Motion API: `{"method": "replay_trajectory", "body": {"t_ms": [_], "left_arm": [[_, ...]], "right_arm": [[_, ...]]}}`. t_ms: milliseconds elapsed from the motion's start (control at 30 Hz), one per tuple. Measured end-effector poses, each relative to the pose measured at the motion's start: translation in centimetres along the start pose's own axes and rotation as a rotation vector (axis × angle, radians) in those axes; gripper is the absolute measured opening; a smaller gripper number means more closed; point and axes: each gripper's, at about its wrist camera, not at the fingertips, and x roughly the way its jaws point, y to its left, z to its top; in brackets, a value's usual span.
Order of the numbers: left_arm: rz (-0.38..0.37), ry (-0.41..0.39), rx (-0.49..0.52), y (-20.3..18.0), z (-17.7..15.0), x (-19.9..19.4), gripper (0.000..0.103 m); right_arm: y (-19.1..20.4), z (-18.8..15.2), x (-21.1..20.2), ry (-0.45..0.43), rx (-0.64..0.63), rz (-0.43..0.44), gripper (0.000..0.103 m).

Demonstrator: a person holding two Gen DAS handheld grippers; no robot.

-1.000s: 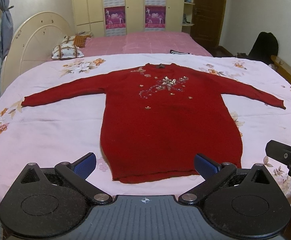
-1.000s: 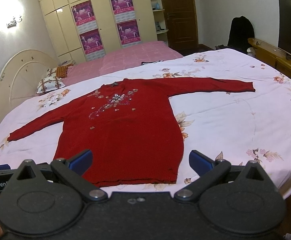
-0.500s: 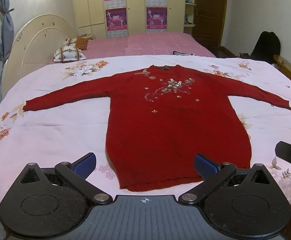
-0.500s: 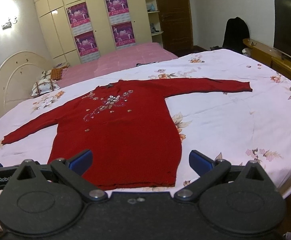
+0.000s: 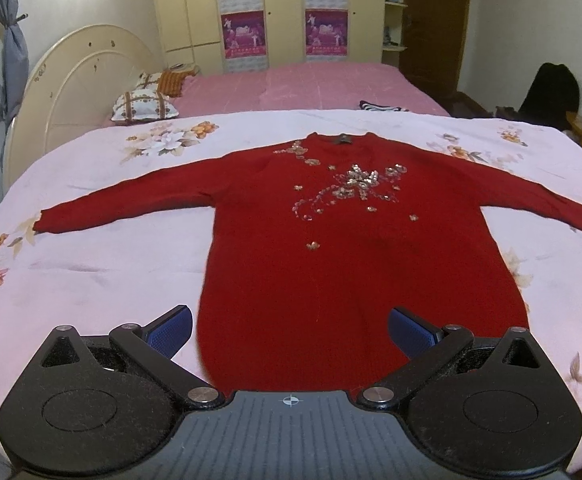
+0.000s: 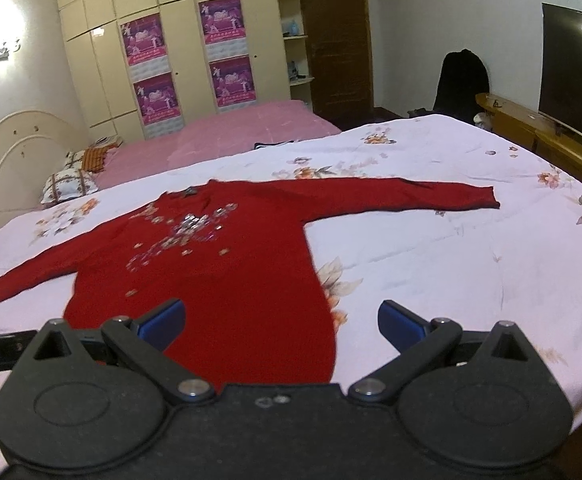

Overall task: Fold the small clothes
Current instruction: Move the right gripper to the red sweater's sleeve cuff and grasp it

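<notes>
A: Where does the red sweater [image 5: 355, 264] lie?

B: Flat across the middle of the frame, on the floral bedsheet [image 5: 91, 264], both sleeves stretched out to the sides and the sequin decoration [image 5: 351, 188] facing up.

A: And the tongs?

B: The left tongs [image 5: 290, 330] sit at the bottom of the frame, spread wide and holding nothing, above the sweater's hem. The right tongs [image 6: 281, 322] are equally wide and empty, over the hem's right corner. A pillow [image 5: 145, 105] lies at the upper left.
</notes>
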Motion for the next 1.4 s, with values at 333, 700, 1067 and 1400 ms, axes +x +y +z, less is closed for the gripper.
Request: {"method": "replay_trajectory", "body": {"t_ms": [333, 700, 1067, 1400], "left_arm": [[-0.033, 0.026, -0.024, -4.9, 5.0, 7.8, 0.103], [-0.015, 0.096, 0.000, -11.5, 9.0, 18.4, 0.103], [0.025, 0.112, 0.023, -14.3, 11.1, 24.3, 0.103], [0.062, 0.123, 0.012, -13.7, 11.3, 25.6, 0.103]], "right_arm": [[-5.2, 3.7, 9.0, 0.034, 0.058, -0.047, 0.098], [-11.8, 6.9, 19.8, 0.111, 0.126, -0.125, 0.079], [-20.9, 8.2, 27.4, 0.183, 0.326, -0.226, 0.073], [-26.4, 9.3, 29.5, 0.135, 0.499, -0.285, 0.066]]}}
